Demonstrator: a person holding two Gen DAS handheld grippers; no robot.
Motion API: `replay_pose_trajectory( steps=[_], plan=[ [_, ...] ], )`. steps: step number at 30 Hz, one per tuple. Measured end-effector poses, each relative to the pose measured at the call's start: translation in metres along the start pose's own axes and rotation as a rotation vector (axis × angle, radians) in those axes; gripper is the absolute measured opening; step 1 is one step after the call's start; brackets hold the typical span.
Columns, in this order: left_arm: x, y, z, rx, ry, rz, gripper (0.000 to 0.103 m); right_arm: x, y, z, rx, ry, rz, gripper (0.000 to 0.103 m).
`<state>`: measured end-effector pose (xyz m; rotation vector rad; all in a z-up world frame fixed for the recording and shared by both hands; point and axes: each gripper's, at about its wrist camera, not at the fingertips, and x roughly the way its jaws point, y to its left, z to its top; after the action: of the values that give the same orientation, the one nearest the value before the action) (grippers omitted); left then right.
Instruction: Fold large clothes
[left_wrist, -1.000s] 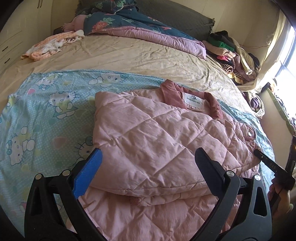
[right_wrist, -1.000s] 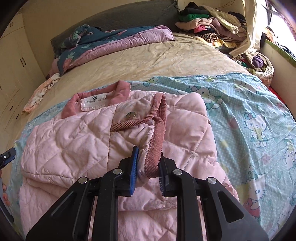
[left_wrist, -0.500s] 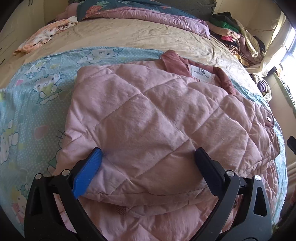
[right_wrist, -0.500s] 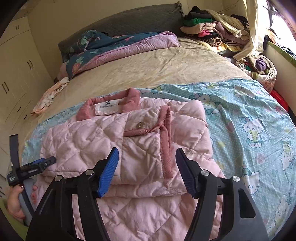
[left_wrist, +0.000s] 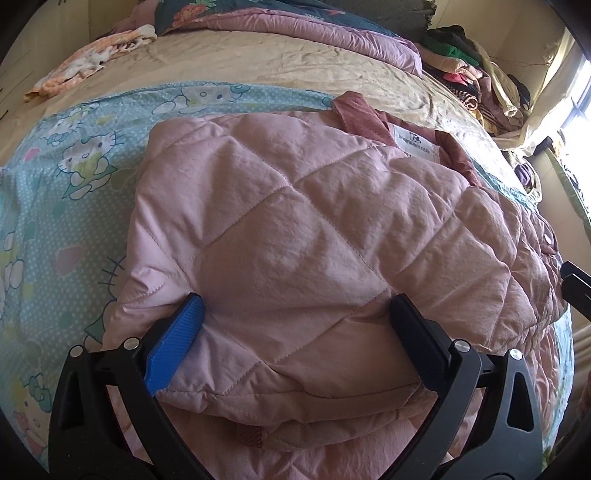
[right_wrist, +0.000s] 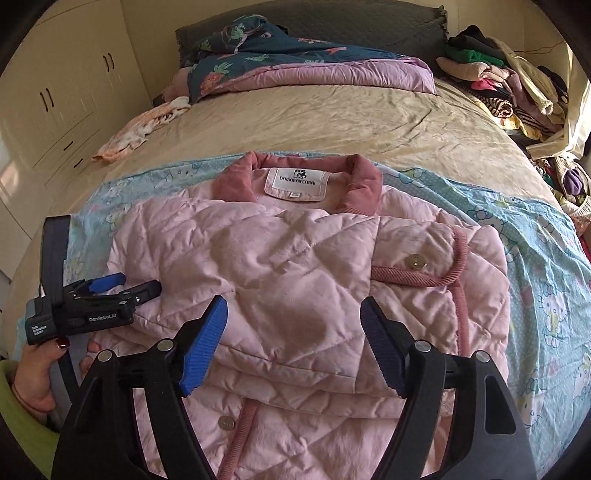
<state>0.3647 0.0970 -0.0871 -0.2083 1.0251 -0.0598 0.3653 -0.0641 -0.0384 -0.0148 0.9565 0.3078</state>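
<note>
Bed (right_wrist: 332, 122) — cartoon-print sheet (right_wrist: 546, 258), pink quilted jacket (right_wrist: 295, 266) folded atop.

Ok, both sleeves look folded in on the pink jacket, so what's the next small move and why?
Probably bring both grippers down to the bottom hem and fold it up toward the collar. The pink quilted jacket lies with its sides folded in, but its lower part still sticks out toward the cameras. The right gripper has just been opening and holds nothing; the left gripper also stands open over the jacket.

One pink quilted jacket (right_wrist: 295, 273), centre; two snap buttons visible; one cartoon-cat sheet (right_wrist: 546, 258); one crumpled peach garment (right_wrist: 140, 129), far left; two grippers.
</note>
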Motion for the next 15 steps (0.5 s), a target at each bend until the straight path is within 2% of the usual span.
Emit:
replay_pose_trajectory(
  steps=[3, 5, 9, 15],
  plan=[
    [-0.001, 0.0, -0.002, 0.003, -0.015, -0.004, 0.095, 0.035, -0.003, -0.005, 0.006, 0.102, -0.025, 0.075],
    [-0.002, -0.001, -0.004, 0.012, -0.023, -0.005, 0.095, 0.052, -0.004, -0.011, -0.005, 0.135, -0.031, 0.077],
    [-0.004, -0.004, -0.005, 0.024, -0.034, 0.009, 0.095, 0.067, -0.002, -0.021, -0.026, 0.12, -0.043, 0.081],
    [-0.019, -0.009, -0.008, 0.023, -0.051, 0.029, 0.095, 0.068, -0.005, -0.024, -0.01, 0.104, -0.04, 0.081]
  ],
)
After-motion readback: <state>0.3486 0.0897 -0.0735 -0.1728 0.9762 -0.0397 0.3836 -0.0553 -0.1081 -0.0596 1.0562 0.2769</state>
